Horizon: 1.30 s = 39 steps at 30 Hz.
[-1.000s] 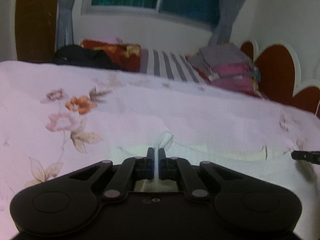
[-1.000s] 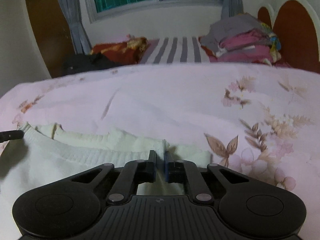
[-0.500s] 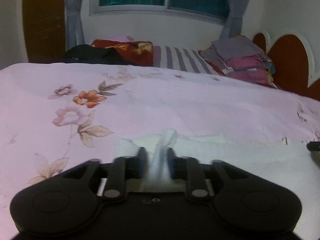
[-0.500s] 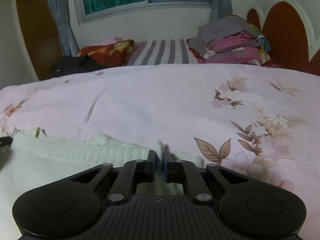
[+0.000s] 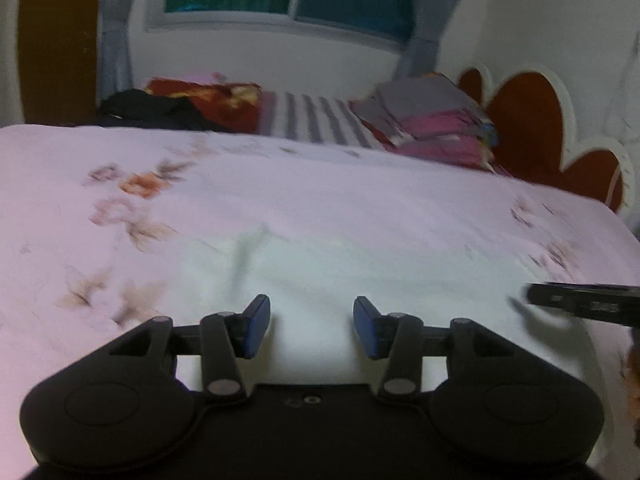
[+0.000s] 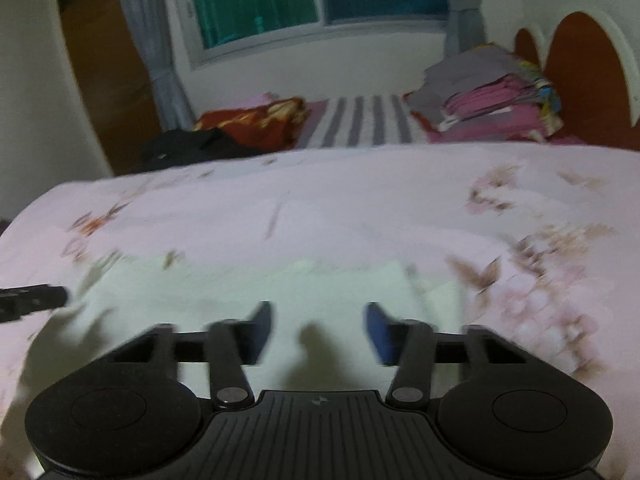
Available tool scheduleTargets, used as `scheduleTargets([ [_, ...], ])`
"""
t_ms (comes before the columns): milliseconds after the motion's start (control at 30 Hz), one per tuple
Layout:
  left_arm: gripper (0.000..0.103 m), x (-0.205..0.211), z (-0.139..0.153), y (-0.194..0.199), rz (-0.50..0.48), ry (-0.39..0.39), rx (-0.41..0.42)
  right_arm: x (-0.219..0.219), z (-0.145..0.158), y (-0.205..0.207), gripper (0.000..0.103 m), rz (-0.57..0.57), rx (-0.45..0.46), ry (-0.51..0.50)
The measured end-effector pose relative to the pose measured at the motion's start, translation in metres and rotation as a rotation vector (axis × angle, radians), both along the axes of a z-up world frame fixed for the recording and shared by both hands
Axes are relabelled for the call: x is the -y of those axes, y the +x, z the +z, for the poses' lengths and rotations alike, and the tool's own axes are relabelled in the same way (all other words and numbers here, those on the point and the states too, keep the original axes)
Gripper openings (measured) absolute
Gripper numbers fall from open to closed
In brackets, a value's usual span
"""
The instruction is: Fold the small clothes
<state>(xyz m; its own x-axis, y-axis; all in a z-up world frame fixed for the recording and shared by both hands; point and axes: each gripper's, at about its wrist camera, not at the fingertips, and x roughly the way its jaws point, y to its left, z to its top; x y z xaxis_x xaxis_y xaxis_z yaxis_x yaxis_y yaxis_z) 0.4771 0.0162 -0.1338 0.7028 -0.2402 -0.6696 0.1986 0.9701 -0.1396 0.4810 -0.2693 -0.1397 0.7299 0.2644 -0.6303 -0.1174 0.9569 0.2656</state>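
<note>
L gripper (image 5: pixel 311 326) jaws wide apart, blue pads (image 5: pixel 256 326) facing each other w/ nothing between; R gripper (image 6: pixel 319 330) same, spread and empty. Garment (image 5: pixel 340 272), pale greenish-white, lies flat on the pink floral bedspread (image 5: pixel 320 196) directly under and ahead of both grippers, near the front edge of the bed. No cloth pinched by either tool, so garment rests under its own weight. Judged: a fold has just been laid down and let go, jaws spread to clear the fabric w/o dragging it. Grippers sit side by side over the piece, one toward each end; R tip shows as a dark bar at the right edge of the L view, L tip likewise at the left edge of the R view. That spacing fits a two-handed fold, each tool taking one corner so the edge stays straight. Far edge of garment in the R view looks ragged/uneven, but motion blur is heavy; can't tell layer count or whether it is doubled over. A faint crease runs up the cloth ahead of the L pads. Stack of folded clothes (image 6: pixel 492 96), grey and pink, sits at the far end by the headboard (image 6: pixel 580 68), well apart from the work area; prob. the destination for finished pieces. Striped pillow (image 6: pixel 360 120) and dark heap (image 6: pixel 188 148) also at the far end, not involved.
</note>
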Motion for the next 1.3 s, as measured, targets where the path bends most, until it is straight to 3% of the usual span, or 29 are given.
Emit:
scheduleTargets([
  [133,0.045,0.020,-0.012,-0.003,-0.022,0.007,-0.030,-0.028,-0.007,-0.008,0.039,0.042,-0.028,0.003],
  [300,0.045,0.023,-0.027,-0.002,-0.005,0.090,-0.065,-0.053,-0.016,-0.016,0.039,0.090,-0.031,-0.065],
  [733,0.046,0.002,-0.024,-0.016,0.005,0.145,-0.083,0.007,-0.026,-0.038,0.039,-0.075,-0.077,-0.102],
  [1000,0.048,0.006,-0.008,-0.039,-0.057,0.091,-0.056,-0.033,0.000,-0.057,0.039,-0.026,-0.053,-0.056],
  [1200,0.048,0.004,-0.027,-0.050,-0.068,0.101,-0.105,-0.085,-0.003,-0.069,0.039,0.070,-0.063,-0.080],
  [1300,0.048,-0.008,-0.034,-0.055,-0.060,0.103,-0.123,-0.090,-0.015,-0.074,0.039,0.073,-0.091,-0.108],
])
